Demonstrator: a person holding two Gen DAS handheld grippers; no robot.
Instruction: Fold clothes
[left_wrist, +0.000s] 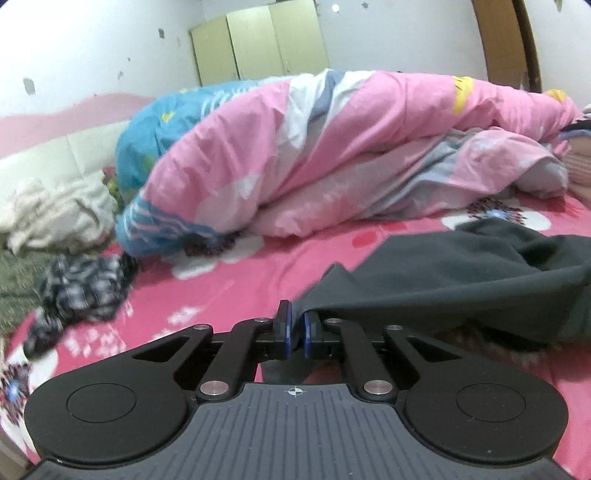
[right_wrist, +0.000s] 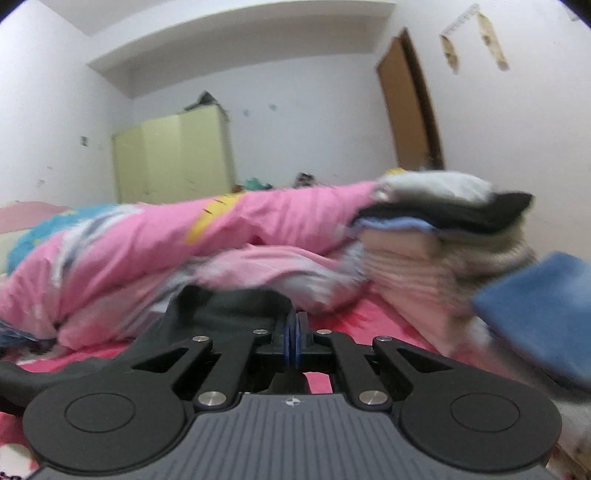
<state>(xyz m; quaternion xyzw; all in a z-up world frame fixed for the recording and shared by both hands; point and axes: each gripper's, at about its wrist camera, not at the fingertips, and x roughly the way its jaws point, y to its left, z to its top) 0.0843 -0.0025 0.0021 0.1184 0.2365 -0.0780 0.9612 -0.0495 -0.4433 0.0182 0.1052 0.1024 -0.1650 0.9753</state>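
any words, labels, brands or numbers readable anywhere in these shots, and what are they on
None can be read.
Quilt: yellow patches near its top edge may be print, too blurred to tell.
Left gripper and right gripper: each body bears only a small crosshair mark, no letters.
Wall: only small marks and scraps, no writing shows.

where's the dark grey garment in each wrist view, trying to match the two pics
Left wrist view: the dark grey garment spreads over the lower right, one edge pinched by the left gripper.
Right wrist view: it lies low in the centre, just beyond the right gripper, which is shut on its edge.
Shared landmark: the pink quilt heaped behind it on the bed.
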